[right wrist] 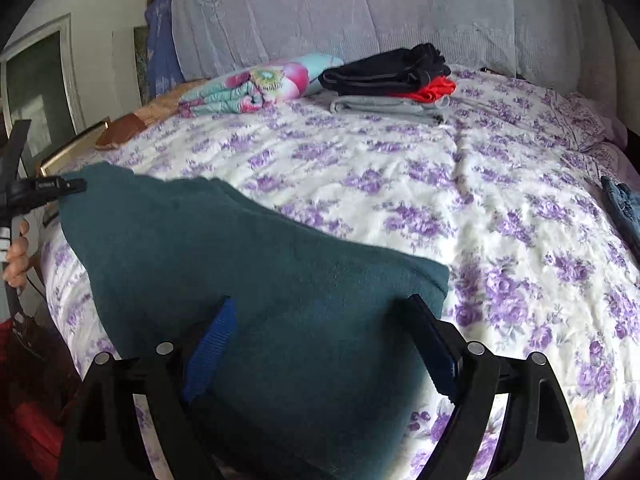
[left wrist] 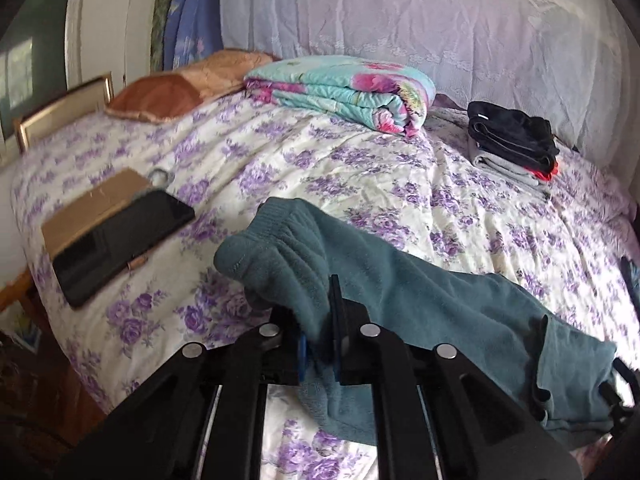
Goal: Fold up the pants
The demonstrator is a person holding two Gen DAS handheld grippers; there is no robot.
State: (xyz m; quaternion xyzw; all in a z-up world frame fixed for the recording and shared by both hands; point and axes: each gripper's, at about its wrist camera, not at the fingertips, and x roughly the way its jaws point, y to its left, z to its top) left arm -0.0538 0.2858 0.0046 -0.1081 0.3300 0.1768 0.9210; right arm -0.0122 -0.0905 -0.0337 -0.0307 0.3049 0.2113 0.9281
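While fleecy teal pants (left wrist: pixel 400 280) bunch, left gripper (left wrist: pixel 320 344) pinches.

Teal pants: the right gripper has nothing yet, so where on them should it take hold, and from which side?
Probably the free edge of the teal pants lying flat between the open right gripper's fingers, approached from the near bedside. The left gripper already pinches a bunched, raised end, so a matching near-edge grip would likely let both lift the fabric for folding.
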